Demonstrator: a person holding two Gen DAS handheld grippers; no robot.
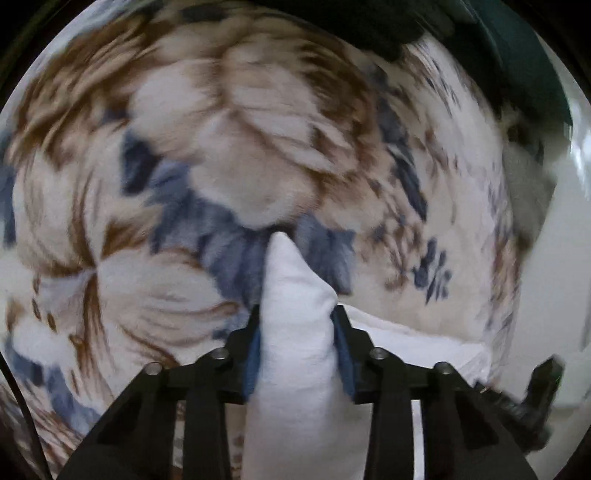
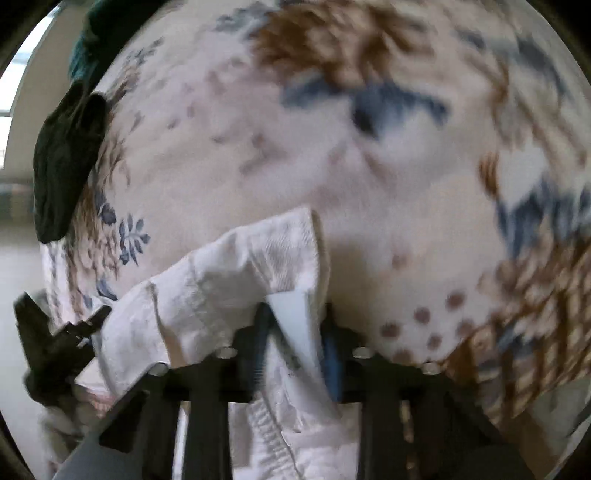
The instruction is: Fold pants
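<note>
The white pants [image 1: 295, 317] bunch up between the fingers of my left gripper [image 1: 297, 325], which is shut on a thick fold of the cloth; the fold pokes forward past the blue pads. In the right wrist view my right gripper [image 2: 295, 325] is shut on another part of the white pants [image 2: 236, 273], near a hemmed edge and an elastic seam, with cloth draped off to the left. Both grippers point steeply down at a flowered blanket [image 1: 221, 147]. The other gripper shows as a dark shape at the edge of each view.
The blanket [image 2: 369, 166], patterned in white, brown and blue, covers the surface under both grippers. Dark green cloth [image 2: 62, 166] lies at the blanket's edge, and a dark garment [image 1: 369, 22] sits at the far side. A pale floor [image 1: 546, 280] shows beyond the edge.
</note>
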